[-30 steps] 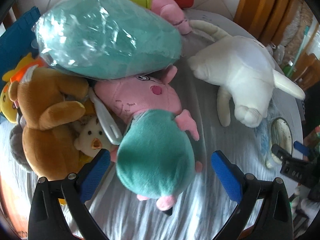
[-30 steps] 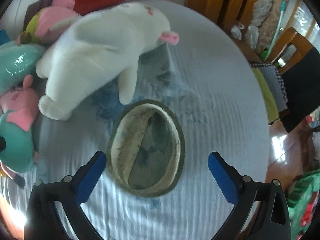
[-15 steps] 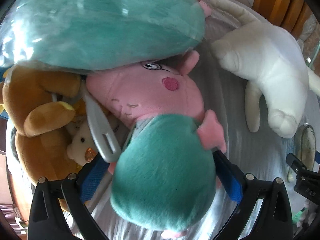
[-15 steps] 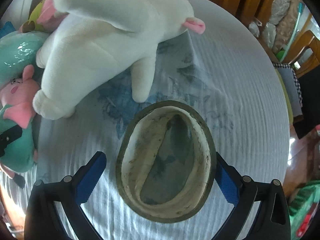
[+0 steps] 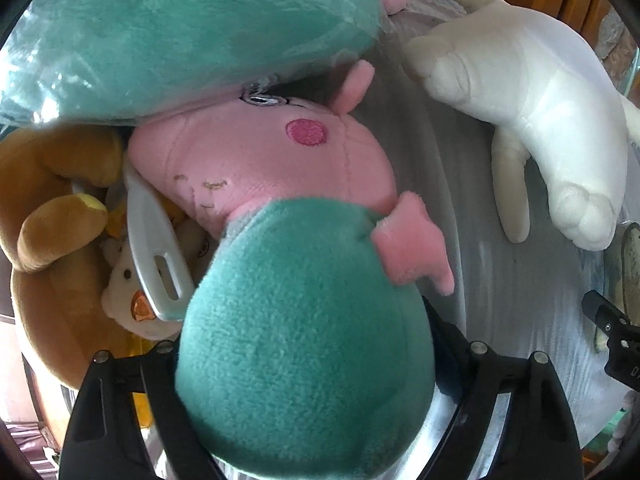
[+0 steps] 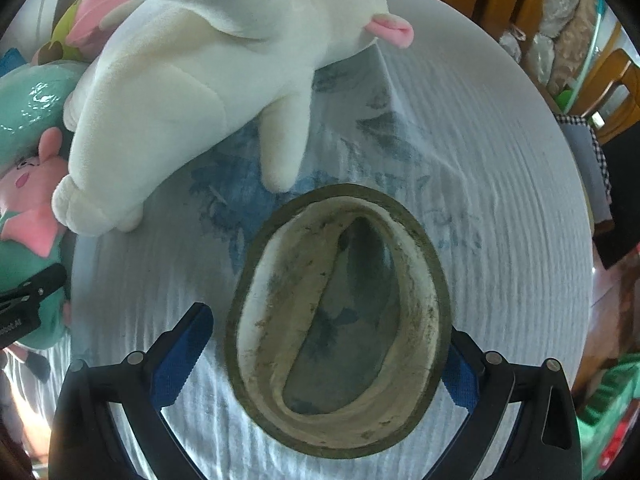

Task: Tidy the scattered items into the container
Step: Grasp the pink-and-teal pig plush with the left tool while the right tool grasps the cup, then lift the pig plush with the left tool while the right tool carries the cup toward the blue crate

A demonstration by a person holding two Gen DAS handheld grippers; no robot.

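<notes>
Nearest in the left wrist view, left gripper with jaws closing around the fleecy teal body of the pig plush, black arms flanking it on both sides, blue pads hidden behind the pile so contact cannot be told. Beyond the body, smooth pink head with an embroidered cheek spot, tucked under a large teal cushion wrapped in glossy crinkled plastic. At left, velvety brown bear, small cream plush and a flat white plastic strap with a slot. At right, soft white rabbit plush sprawled on the ribbed, pale cloth of the round worktop. In the right wrist view, right gripper with jaws apart, serrated blue pads either side of an oval hat lying crown down, olive brim, grimy cream lining, left pad clear of the brim, right pad just beside it. Farther off, wooden chairs.
</notes>
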